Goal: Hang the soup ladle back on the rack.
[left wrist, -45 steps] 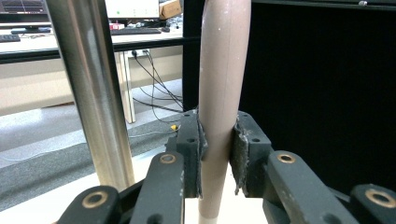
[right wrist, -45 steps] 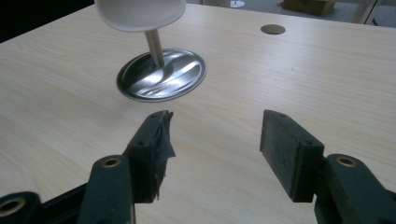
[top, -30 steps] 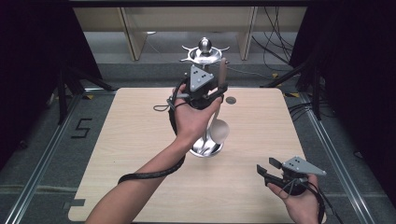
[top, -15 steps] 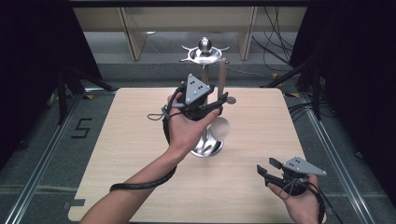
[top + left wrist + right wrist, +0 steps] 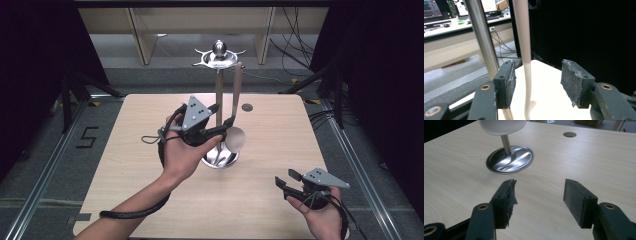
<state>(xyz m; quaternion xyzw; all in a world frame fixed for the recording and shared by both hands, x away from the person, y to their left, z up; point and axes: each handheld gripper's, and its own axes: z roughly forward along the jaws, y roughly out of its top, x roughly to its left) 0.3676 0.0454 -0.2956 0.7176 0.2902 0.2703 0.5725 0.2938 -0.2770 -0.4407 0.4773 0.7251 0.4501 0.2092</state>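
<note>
Ladle work sits at the middle of the pale wooden table [image 5: 150, 150], where a shiny metal utensil stand with a round dished base [image 5: 220, 159] and a thin upright pole [image 5: 218, 95] rises to a crown of hooks topped by a ball [image 5: 219, 55]. From 1 of those hooks hangs a cream-white ladle with a long slim handle [image 5: 237, 90], its bowl low beside the pole, just above the base.

At the high view's centre the left gripper [image 5: 220, 120] is level with the lower part of the handle. Its jaws have just been opening and now stand apart. In the left gripper view the white handle [image 5: 524, 50] runs down between the 2 black pads [image 5: 507, 77] with a clear gap on either side, so neither pad presses on it, while the steel pole [image 5: 482, 37] passes just outside the left pad.

Near the table's front right corner the right gripper [image 5: 287, 180] rests in the person's hand, well apart from the stand. Its jaws are spread with only bare tabletop between them in the right gripper view [image 5: 539, 202], which also shows the ladle's bowl [image 5: 501, 126] hanging over the mirrored base [image 5: 510, 160]. A small dark round hole [image 5: 246, 107] marks the table beyond the stand.
</note>
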